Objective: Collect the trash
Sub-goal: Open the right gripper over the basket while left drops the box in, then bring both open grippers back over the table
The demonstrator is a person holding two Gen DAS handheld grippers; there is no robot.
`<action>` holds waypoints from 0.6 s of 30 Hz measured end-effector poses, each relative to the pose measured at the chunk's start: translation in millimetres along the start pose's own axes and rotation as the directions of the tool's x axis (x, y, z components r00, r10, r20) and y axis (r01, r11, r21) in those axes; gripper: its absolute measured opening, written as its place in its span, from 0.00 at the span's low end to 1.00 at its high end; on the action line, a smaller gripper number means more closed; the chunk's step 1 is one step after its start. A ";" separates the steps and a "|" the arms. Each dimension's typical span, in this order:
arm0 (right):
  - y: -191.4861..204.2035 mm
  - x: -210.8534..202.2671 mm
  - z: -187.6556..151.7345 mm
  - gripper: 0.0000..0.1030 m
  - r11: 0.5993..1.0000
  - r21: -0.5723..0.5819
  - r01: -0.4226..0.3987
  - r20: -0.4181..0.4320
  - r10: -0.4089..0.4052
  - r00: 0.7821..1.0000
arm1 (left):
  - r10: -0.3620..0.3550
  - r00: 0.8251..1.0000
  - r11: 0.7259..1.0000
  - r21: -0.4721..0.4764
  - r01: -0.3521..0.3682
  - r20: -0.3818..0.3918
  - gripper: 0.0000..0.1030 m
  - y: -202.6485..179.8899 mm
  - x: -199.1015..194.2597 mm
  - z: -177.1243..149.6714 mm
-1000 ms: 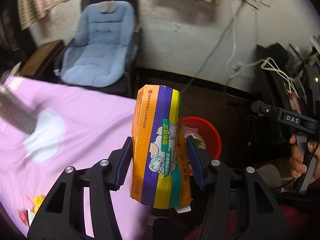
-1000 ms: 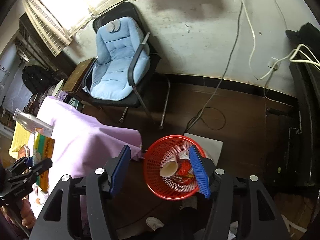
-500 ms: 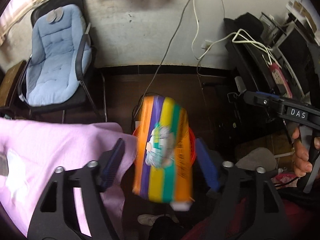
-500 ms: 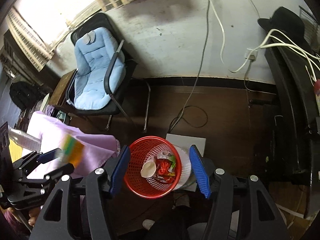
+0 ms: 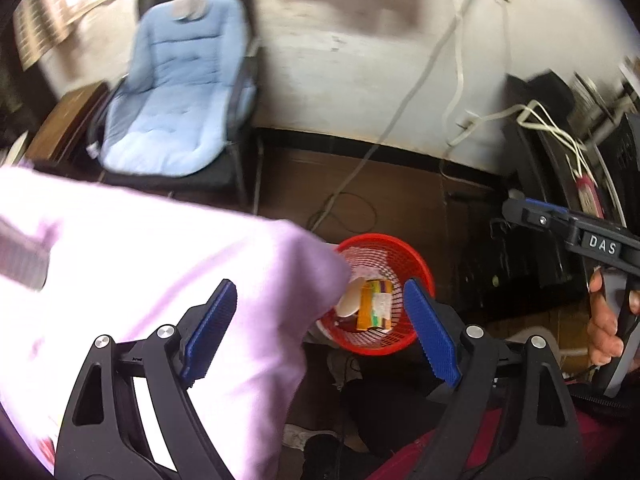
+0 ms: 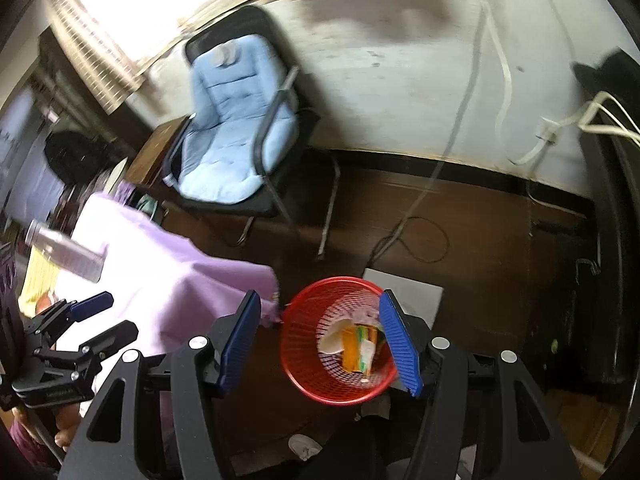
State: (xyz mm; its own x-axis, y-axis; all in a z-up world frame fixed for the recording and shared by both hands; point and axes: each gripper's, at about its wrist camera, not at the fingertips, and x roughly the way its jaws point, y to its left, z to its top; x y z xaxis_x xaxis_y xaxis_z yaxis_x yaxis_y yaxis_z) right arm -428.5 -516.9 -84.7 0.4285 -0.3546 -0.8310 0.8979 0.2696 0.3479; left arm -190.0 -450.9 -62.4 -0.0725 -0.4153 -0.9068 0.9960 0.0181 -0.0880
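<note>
A red mesh basket (image 5: pixel 416 256) (image 6: pixel 304 376) stands on the floor beside the corner of the purple-covered table (image 5: pixel 140 264) (image 6: pixel 168 276). Inside it lies the orange, purple and green striped carton (image 5: pixel 374 308) (image 6: pixel 356 344) next to a white cup (image 5: pixel 347 300) (image 6: pixel 332 338). My left gripper (image 5: pixel 320 332) (image 6: pixel 102 316) hangs above the table corner and basket, its jaws opening with nothing between them. My right gripper (image 6: pixel 320 340) (image 5: pixel 532 210) hovers over the basket, jaws apart and empty, held by a hand (image 5: pixel 604 320).
A black chair with a light blue cushion (image 5: pixel 176 96) (image 6: pixel 236 128) stands by the wall. Cables (image 5: pixel 400 120) trail across the brown floor. A clear bottle (image 6: pixel 64 254) lies on the table. Dark furniture (image 5: pixel 560 160) lines the right side. A white board (image 6: pixel 416 292) lies behind the basket.
My left gripper let go of the striped carton, which dropped into the red basket. Its jaws spread wider. Both views have swung a little.
</note>
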 end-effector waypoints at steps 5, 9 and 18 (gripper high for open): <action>34.5 2.8 5.5 0.62 0.996 -0.078 -0.033 -0.011 0.032 0.999 | 0.042 0.999 0.995 -0.086 -0.040 0.020 0.80 26.2 -19.8 -18.2; 59.1 2.7 7.1 0.64 0.990 -0.132 -0.057 -0.018 0.056 0.998 | 0.075 0.997 0.988 -0.135 -0.070 0.034 0.80 41.8 -34.4 -31.2; 125.8 9.2 1.7 0.64 0.955 -0.266 -0.134 -0.067 0.121 0.990 | 0.169 0.984 0.956 -0.254 -0.148 0.061 0.80 82.0 -73.9 -71.8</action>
State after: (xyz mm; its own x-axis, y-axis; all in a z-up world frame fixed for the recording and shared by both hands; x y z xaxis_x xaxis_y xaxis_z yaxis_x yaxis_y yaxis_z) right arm -311.4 -487.8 -47.9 0.5261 -0.2590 -0.8100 0.7729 0.5430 0.3283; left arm -106.8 -353.5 -32.1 0.0999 -0.4614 -0.8816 0.9492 0.3099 -0.0546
